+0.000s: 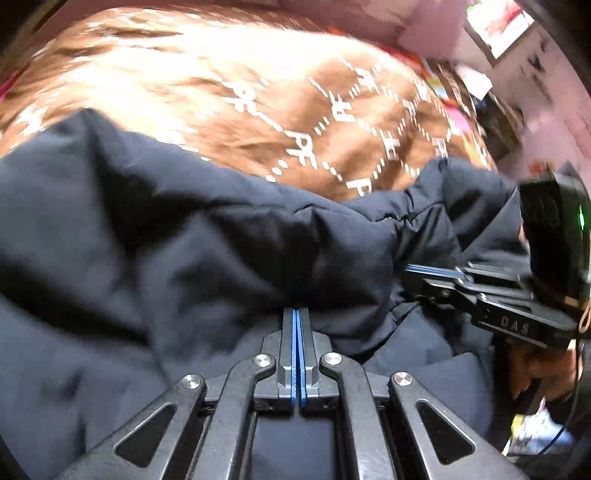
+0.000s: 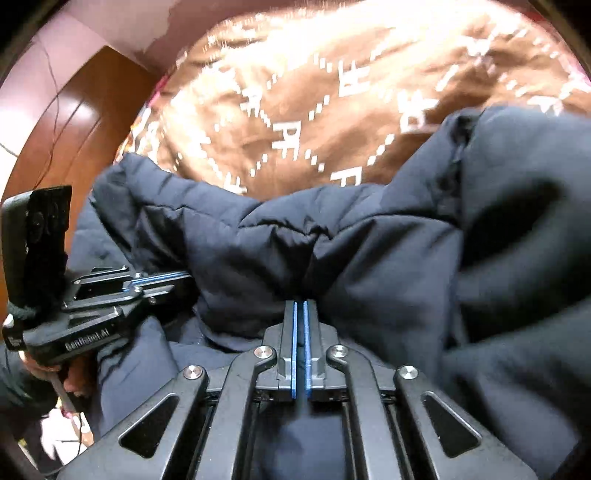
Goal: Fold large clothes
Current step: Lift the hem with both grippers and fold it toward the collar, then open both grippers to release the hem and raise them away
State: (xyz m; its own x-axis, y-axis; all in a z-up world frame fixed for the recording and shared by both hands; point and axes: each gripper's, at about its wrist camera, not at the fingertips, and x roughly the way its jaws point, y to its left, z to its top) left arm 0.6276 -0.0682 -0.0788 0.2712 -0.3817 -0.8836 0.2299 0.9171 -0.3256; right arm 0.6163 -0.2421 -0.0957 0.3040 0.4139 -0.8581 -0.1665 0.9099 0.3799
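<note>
Brown letter-patterned blanket [image 1: 229, 110], pink wall [image 1: 424, 22], wooden furniture [image 2: 70, 147].

The left gripper [image 1: 297, 312] has its blue-padded jaws closed on a fold of the dark navy padded jacket [image 1: 166, 240], which bunches up ahead of it. The right gripper [image 1: 410, 271] enters from the right, seemingly pinching the same garment, with a hand [image 1: 546, 373] beneath it. Behind lies a brown blanket [image 1: 258, 103] with white lettering, blurred and glaring.
</note>
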